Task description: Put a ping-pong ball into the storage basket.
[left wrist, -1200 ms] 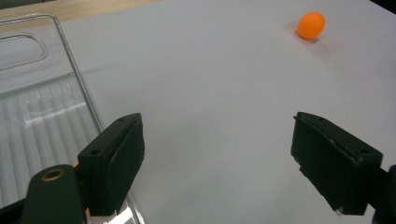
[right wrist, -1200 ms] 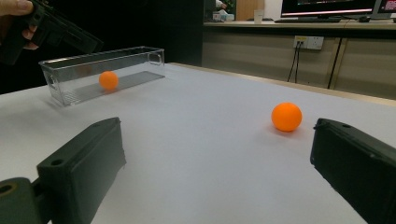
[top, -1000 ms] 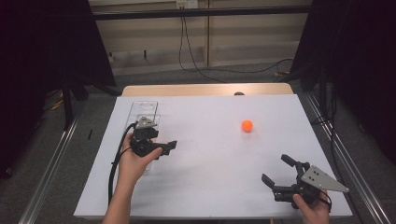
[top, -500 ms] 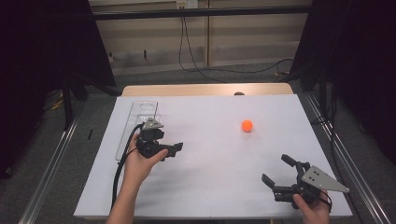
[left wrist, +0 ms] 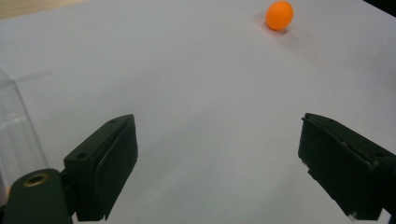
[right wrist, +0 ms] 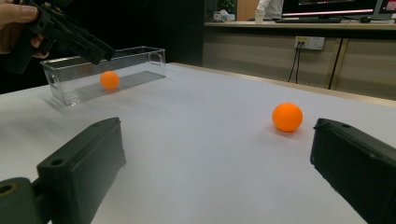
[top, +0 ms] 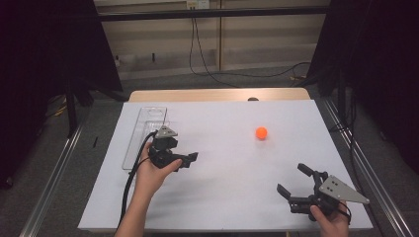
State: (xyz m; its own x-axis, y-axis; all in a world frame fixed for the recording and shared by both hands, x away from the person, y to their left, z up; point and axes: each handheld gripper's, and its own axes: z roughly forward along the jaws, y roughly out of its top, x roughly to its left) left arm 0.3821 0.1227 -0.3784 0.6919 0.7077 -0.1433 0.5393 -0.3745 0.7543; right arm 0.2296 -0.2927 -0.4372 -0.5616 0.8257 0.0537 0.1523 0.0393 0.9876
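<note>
Orange ball [top: 261, 133] sits loose on the white table [top: 222, 197], far right of centre, well apart from both grippers. A second ball [right wrist: 109, 80] already lies in the clear bin [top: 148, 118] at the left edge: seemingly one done, one left. Left gripper [top: 191, 157], jaws just widening, empty, beside the bin. Right gripper [top: 295, 180] spread, empty. The bin's ball is hidden in the high view.

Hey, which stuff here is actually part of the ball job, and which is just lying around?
Part of the job:
- orange ball on the table
- clear bin
- orange ball in the bin
- left claw, open, empty
- right claw, open, empty

Lying around:
- cables on the floor
- wall socket
</note>
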